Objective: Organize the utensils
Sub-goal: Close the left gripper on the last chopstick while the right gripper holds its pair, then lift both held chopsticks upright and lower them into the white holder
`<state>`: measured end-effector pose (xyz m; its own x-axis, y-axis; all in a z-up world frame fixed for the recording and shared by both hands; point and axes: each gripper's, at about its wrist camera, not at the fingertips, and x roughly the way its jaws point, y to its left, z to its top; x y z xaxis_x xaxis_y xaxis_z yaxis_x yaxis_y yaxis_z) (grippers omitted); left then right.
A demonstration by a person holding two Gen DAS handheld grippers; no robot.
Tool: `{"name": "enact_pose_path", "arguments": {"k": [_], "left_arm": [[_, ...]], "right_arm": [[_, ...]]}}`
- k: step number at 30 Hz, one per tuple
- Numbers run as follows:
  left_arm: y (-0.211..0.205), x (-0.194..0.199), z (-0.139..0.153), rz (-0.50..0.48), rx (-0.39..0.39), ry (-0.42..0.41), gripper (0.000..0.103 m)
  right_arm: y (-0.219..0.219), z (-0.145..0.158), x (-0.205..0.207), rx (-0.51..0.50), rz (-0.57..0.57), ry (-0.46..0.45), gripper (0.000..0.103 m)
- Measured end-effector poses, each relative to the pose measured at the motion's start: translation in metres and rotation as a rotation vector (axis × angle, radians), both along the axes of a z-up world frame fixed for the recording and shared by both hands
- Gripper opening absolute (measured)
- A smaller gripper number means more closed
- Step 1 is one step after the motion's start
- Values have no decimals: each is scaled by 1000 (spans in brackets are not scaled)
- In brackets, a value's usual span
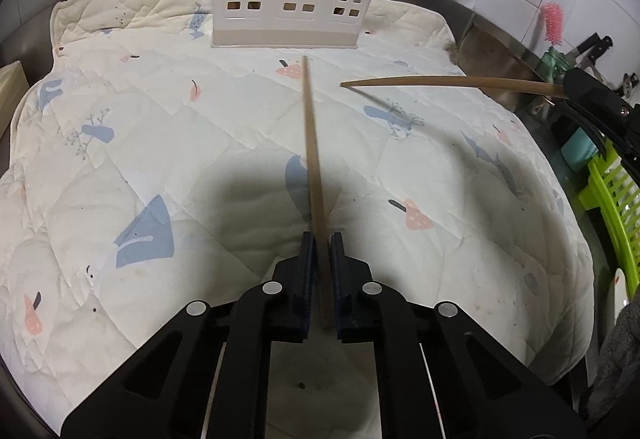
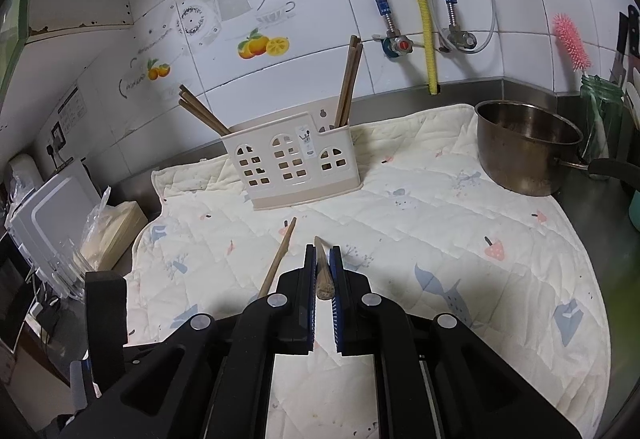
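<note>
A cream utensil holder (image 1: 288, 7) (image 2: 296, 167) with window cut-outs stands at the back of a quilted mat (image 1: 200, 143) (image 2: 440, 239). Several brown chopsticks (image 2: 348, 87) lean in its left and right compartments. My left gripper (image 1: 322, 239) is shut on one chopstick (image 1: 312, 143), which points straight at the holder with its tip just short of the base. My right gripper (image 2: 322, 259) is shut on another chopstick (image 2: 323, 279), seen end-on. From the left wrist view that gripper (image 1: 570, 87) comes in from the right, its chopstick (image 1: 440, 83) reaching left over the mat.
A steel pot (image 2: 528, 147) sits at the mat's back right corner. Behind it are a glass jar (image 2: 600, 115) and a pink brush (image 2: 570, 43). A green rack (image 1: 612, 207) lies right of the mat. Boxes and a bag (image 2: 104, 223) crowd the left side.
</note>
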<state>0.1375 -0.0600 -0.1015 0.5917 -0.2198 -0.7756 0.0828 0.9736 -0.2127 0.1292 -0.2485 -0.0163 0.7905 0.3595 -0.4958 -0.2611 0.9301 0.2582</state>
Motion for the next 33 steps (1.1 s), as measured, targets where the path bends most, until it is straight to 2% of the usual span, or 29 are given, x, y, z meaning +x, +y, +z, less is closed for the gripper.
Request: {"name": "enact_pose_path", "arguments": {"k": [5,16,25,33], "left_arm": [[9,-5,23,16,-12,-60,6],[24,-15,104,-23,12,-289,6],[29,-2,132,-63,16,-316,6],[33,23,166,-85,31,-335,6]], "right_arm": [[-1,7,2,-17,1,-14,7],[2,27,19,-49,36,-34,7],[11,51,40,-91,122,-33,7],[13,96,68,-111,192,-43,7]]}}
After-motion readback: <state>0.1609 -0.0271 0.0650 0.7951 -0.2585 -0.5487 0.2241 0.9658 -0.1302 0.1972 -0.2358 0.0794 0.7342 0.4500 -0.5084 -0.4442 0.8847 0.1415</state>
